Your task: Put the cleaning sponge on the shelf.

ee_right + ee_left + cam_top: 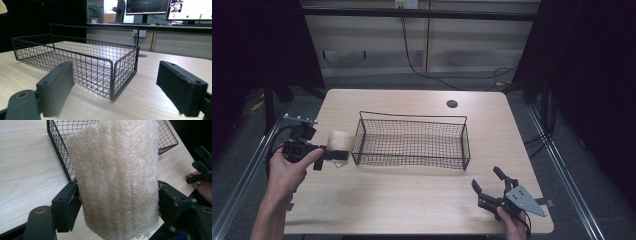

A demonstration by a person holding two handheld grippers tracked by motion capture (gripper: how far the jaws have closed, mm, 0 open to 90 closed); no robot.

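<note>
The loofah sponge (115,180), clamped in the left gripper (332,152) jaws, hangs just outside the wire basket (412,142) near the desk's left edge, not yet inside; the right gripper (489,187) jaws gape empty.

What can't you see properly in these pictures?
- Far side of the loofah sponge: in the left gripper view it faces away from the camera.
- Near wall of the wire basket: in that view the sponge covers most of it.
- Left gripper: in the high view its jaws are too small and dark to make out.
- Right gripper: in the right gripper view the bottom edge cuts its jaws off.
</note>
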